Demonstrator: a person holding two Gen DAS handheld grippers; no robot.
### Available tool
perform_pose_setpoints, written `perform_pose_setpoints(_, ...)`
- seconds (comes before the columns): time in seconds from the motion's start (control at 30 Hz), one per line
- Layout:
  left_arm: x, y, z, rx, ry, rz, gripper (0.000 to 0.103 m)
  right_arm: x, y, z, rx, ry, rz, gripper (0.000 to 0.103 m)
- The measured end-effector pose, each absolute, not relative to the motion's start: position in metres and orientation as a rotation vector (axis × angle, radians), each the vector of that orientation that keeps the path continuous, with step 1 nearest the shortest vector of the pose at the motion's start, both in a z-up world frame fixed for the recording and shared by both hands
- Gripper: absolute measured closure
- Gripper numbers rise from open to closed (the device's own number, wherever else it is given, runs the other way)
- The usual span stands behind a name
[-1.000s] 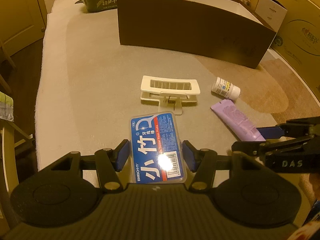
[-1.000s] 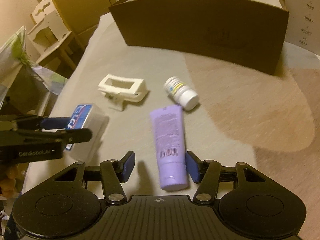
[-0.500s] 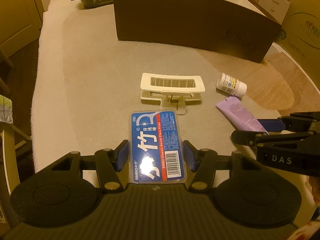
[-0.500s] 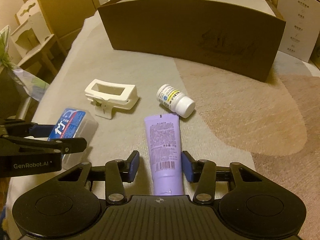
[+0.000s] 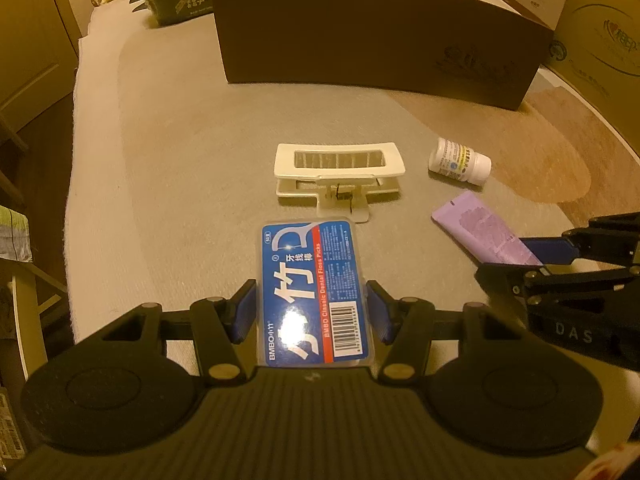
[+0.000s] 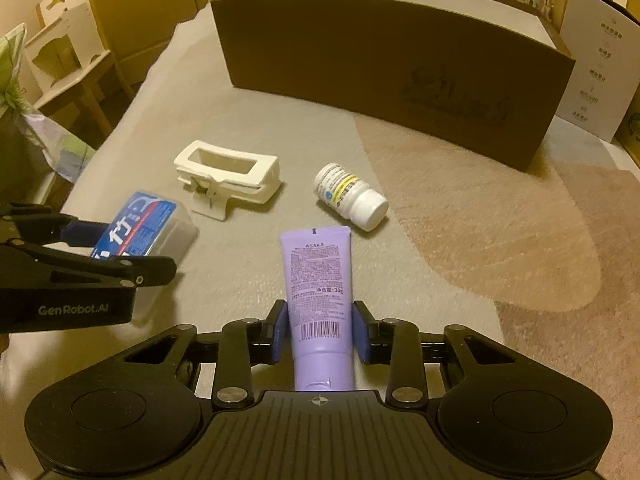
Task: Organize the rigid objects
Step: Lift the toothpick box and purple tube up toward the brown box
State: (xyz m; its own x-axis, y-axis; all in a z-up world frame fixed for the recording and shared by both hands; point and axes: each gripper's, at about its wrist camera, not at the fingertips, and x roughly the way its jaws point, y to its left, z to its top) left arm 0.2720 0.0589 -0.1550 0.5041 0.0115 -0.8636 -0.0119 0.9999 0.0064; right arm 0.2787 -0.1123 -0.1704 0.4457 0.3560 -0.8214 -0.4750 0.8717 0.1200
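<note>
Floss box (image 5: 316, 292) sits flat on the grey mat (image 5: 180, 200), clamped at its long sides by the left gripper (image 5: 312, 312); both pads touch it. Hard clear plastic, light, glossy so maybe slippery; side hold near the barcode end looks right. White clip (image 5: 340, 176) just beyond, pill bottle (image 5: 460, 162) further right, cardboard box (image 5: 380, 36) behind.

Right wrist view: purple tube (image 6: 318, 300) lies cap-end toward the camera between the right gripper (image 6: 318, 338) pads, jaws closing, pads seemingly touching its sides. Soft and squashy, so grip low near the stiffer cap shoulder.
</note>
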Motion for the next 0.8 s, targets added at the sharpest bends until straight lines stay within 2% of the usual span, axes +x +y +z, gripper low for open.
perform_pose_setpoints(0.4, 0.256, 0.06, -0.139, 0.008, 1.008, 0.017, 0.049, 0.273, -0.119, -0.163, -0.084, 1.012, 0.529, 0.069)
perform_pose_setpoints(0.8, 0.257, 0.06, -0.083, 0.009, 0.889, -0.027, 0.049, 0.269, -0.138, -0.113, 0.009, 0.921, 0.516, 0.069)
